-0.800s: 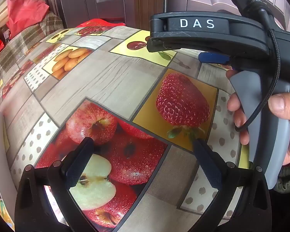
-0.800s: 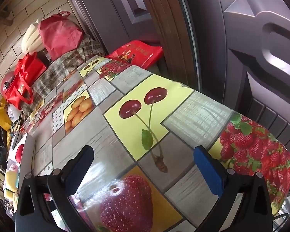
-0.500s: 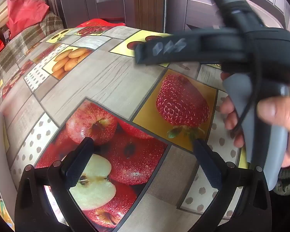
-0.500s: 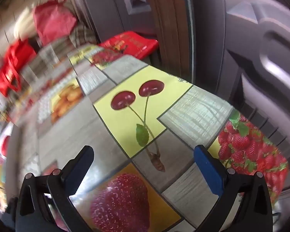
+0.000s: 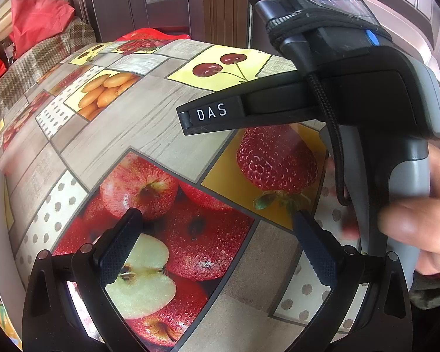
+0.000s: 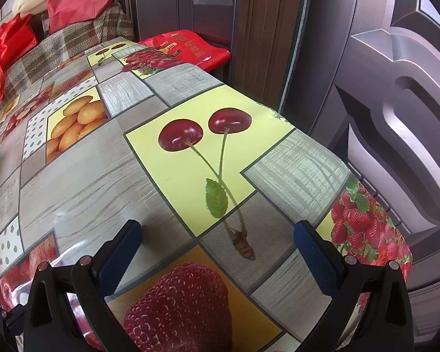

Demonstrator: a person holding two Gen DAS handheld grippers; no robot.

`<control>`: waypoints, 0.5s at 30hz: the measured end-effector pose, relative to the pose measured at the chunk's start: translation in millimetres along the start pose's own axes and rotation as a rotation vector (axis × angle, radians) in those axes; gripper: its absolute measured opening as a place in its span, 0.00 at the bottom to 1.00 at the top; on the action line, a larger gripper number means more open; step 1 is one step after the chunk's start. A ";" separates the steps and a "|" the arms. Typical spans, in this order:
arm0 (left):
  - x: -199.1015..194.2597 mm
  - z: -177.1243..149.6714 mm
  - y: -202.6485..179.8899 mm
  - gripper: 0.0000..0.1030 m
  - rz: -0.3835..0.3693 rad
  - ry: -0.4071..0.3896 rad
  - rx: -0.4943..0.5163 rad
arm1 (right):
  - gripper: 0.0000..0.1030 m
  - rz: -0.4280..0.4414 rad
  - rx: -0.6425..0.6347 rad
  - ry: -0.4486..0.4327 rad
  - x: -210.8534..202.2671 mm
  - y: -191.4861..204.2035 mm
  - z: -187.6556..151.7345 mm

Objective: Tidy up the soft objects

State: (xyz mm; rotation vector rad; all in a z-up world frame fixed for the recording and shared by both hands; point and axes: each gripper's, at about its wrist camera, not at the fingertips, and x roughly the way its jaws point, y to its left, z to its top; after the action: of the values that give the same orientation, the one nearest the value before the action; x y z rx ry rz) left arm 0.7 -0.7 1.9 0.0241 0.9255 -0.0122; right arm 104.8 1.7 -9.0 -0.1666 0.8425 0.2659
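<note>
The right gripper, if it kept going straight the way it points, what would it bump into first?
Probably the tablecloth: the right gripper, open and empty, tilts down at the printed cherries. Nothing stands between.

Hand [image 5: 419, 223] on the right claw's handle blurred, cut by the frame edge. Printed strawberry [image 5: 275, 158] partly hidden behind that claw's body. Red bags [image 6: 3, 50] cropped at left. Bench [image 6: 82, 182] near edge hidden under the claw frames.
</note>
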 end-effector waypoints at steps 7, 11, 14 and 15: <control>0.0 -0.1 0.1 0.99 0.000 0.000 0.000 | 1.00 -0.003 -0.003 0.003 -2.8 1.3 1.5; 0.1 0.0 0.1 0.99 0.000 0.000 0.000 | 1.00 -0.003 -0.002 0.004 -3.2 0.0 1.2; 0.1 0.0 0.1 0.99 0.000 0.000 0.000 | 1.00 -0.005 -0.003 0.004 -3.3 2.0 1.7; 0.0 0.1 0.1 0.99 0.000 0.000 0.000 | 1.00 -0.006 -0.003 0.004 -3.4 2.3 1.6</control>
State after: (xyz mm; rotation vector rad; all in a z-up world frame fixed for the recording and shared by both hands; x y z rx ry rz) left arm 0.8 -0.6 1.9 0.0236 0.9254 -0.0124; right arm 103.1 3.7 -5.5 -0.1728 0.8455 0.2611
